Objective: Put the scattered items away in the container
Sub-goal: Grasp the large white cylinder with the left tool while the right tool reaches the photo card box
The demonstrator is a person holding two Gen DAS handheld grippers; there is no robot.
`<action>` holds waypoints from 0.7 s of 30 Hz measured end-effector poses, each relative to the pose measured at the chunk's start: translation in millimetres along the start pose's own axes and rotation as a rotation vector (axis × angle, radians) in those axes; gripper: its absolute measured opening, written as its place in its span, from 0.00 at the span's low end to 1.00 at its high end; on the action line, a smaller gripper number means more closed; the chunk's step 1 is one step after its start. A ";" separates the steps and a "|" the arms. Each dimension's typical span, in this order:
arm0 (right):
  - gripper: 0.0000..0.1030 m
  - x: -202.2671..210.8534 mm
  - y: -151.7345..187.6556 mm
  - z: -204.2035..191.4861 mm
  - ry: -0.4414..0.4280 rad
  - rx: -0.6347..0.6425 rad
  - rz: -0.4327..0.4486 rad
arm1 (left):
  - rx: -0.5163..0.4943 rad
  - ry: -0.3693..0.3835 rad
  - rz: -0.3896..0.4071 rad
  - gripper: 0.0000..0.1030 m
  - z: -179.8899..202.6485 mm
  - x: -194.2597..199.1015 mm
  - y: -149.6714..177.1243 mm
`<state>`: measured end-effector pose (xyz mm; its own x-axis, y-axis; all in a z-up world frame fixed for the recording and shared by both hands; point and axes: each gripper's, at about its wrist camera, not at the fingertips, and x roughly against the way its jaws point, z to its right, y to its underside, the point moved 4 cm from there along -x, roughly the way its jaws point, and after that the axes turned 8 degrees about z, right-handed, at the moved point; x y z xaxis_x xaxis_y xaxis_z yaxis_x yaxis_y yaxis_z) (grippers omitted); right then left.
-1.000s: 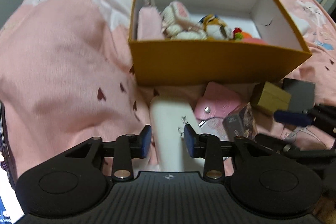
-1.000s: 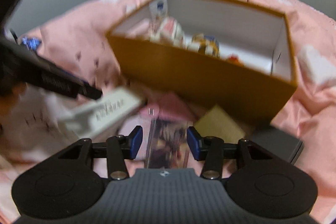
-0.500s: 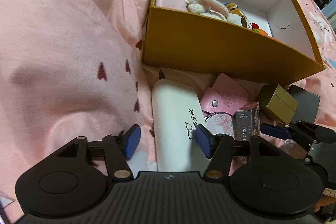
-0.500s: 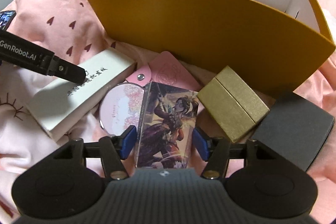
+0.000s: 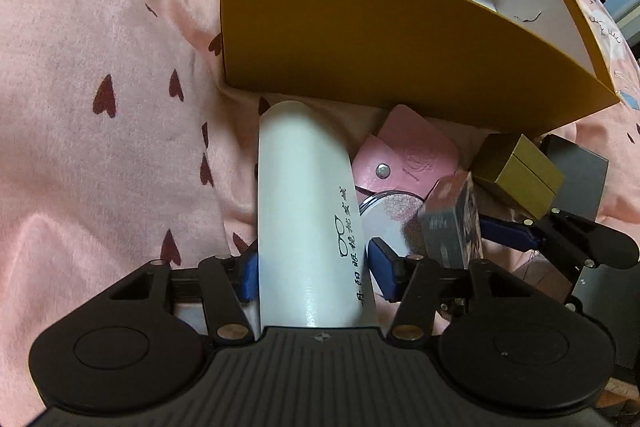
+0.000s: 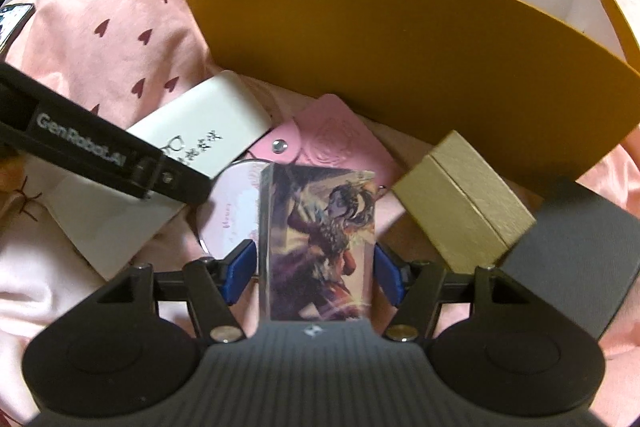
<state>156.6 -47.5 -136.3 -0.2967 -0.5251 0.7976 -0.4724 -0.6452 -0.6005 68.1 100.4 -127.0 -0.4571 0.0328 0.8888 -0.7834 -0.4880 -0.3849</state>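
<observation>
A mustard cardboard box (image 5: 384,39) with white inside stands on the pink bedspread and holds soft toys; it also shows in the right wrist view (image 6: 400,39). My left gripper (image 5: 314,269) is open around a white glasses case (image 5: 304,203), its pads close to both sides. My right gripper (image 6: 316,273) is shut on an illustrated card box (image 6: 320,239), which is tilted up off the bed. The card box also shows in the left wrist view (image 5: 452,223).
Beside the card box lie a pink snap pouch (image 6: 320,143), a round pink compact (image 6: 232,215), a gold box (image 6: 464,199) and a dark grey box (image 6: 576,251). The left gripper's finger (image 6: 100,155) crosses the glasses case (image 6: 200,139).
Both grippers dropped lower and closer to the items. The left jaws opened wide and moved around the glasses case. The right jaws closed on the card box and tilted it up.
</observation>
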 end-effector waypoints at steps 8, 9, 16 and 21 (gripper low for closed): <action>0.61 10.1 -1.1 4.7 -0.036 -0.044 -0.003 | -0.047 0.034 0.051 0.36 7.1 20.8 6.1; 0.61 11.7 -1.7 6.2 -0.061 -0.062 -0.007 | -0.060 0.037 0.053 0.36 8.7 22.2 6.3; 0.62 11.2 3.1 11.5 -0.073 -0.105 -0.016 | -0.067 0.084 0.077 0.36 6.4 27.0 9.9; 0.63 13.8 5.6 13.3 -0.058 -0.114 -0.008 | -0.056 0.066 0.062 0.36 5.6 19.9 8.1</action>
<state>160.9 -65.6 -129.4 -0.2461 -0.5537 0.7955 -0.5671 -0.5834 -0.5814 55.0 92.2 -111.0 -0.5304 0.0622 0.8455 -0.7743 -0.4417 -0.4533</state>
